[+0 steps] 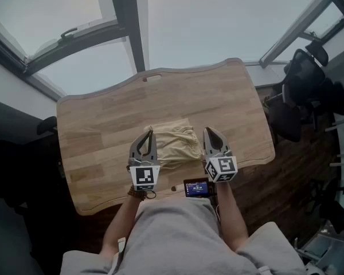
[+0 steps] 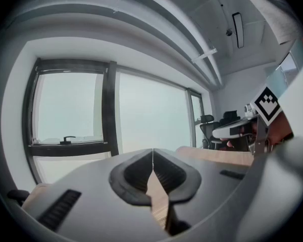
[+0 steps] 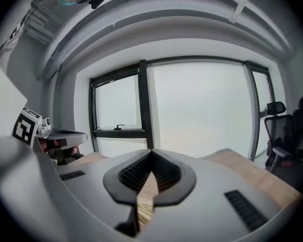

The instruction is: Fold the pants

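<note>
Looks close to finished. Beige cloth pants [image 1: 173, 143] already gathered into a compact, roughly rectangular bundle, lying on the light wooden table with the wavy edge [image 1: 97, 113], toward its near side and about midway across. No trouser legs trailing out; some rumpling and puckering on the bundle's right part.

Flanked by both tools: left gripper [image 1: 150, 132] just beside the bundle's left edge, right gripper [image 1: 209, 129] just beside its right edge. Fingers [image 2: 136, 173] of the left shut tip to tip on nothing, only bare wood showing through the gap behind the tips. Fingers [image 3: 166, 173] of the right likewise closed and empty, with wood and a sliver of pale cloth visible below them. Contact with the fabric not decidable from the head view.

Probably left to do: at most a last smoothing or squaring of the bundle, or one more fold if aiming for a smaller package. Otherwise judged complete.

Small lit screen [image 1: 196, 187] at the near table edge and dark office chairs [image 1: 309, 90] off to the right, neither involved.
</note>
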